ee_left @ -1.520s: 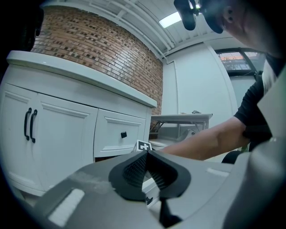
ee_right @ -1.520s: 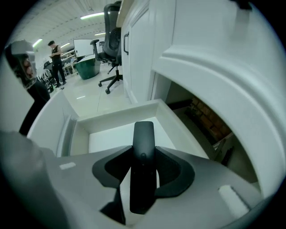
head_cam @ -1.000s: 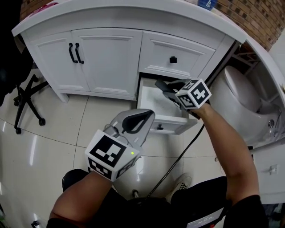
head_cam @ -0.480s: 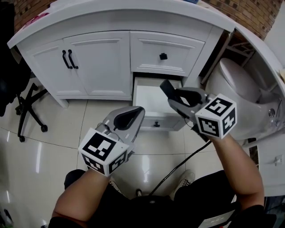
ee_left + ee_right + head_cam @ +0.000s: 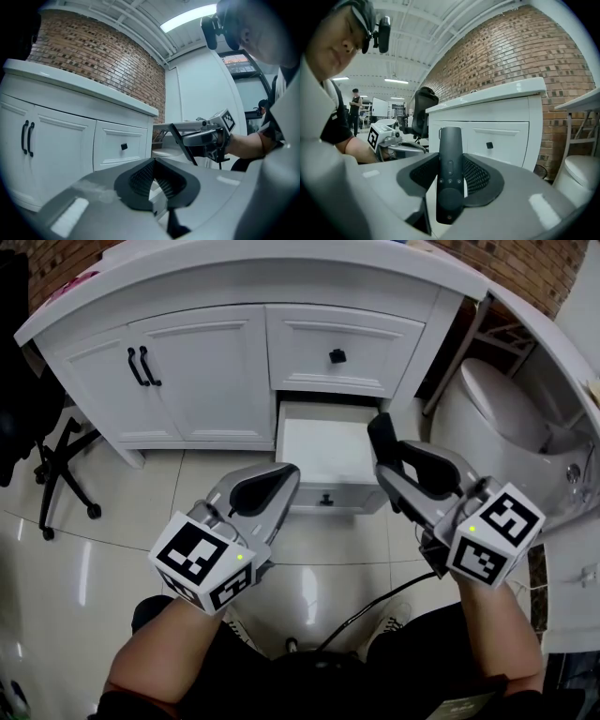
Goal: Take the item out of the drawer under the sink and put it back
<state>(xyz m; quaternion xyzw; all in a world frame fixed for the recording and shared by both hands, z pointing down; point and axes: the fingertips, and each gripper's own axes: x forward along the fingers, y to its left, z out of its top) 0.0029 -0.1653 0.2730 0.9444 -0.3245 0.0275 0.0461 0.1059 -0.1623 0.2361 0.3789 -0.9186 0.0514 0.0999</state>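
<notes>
The lower drawer (image 5: pixel 323 448) under the sink counter stands pulled out, and its white inside looks bare. My right gripper (image 5: pixel 401 472) hovers over the drawer's right front corner, shut on a black remote control (image 5: pixel 382 441) that sticks out past the jaws toward the drawer. In the right gripper view the remote (image 5: pixel 449 171) lies lengthwise between the ribbed pads, buttons up. My left gripper (image 5: pixel 263 495) hangs above the floor left of the drawer front, its jaws together with nothing in them. The left gripper view shows its own jaws (image 5: pixel 154 180) and the right gripper (image 5: pixel 202 138) beyond.
White vanity with two doors on black handles (image 5: pixel 141 367) and an upper drawer with a black knob (image 5: pixel 336 355). A toilet (image 5: pixel 506 418) stands at the right, an office chair (image 5: pixel 56 460) at the left. A black cable (image 5: pixel 375 592) trails over the glossy tile floor.
My right gripper has drawn back out of the drawer toward me, carrying the remote. The left gripper has drifted slightly left and lower.
</notes>
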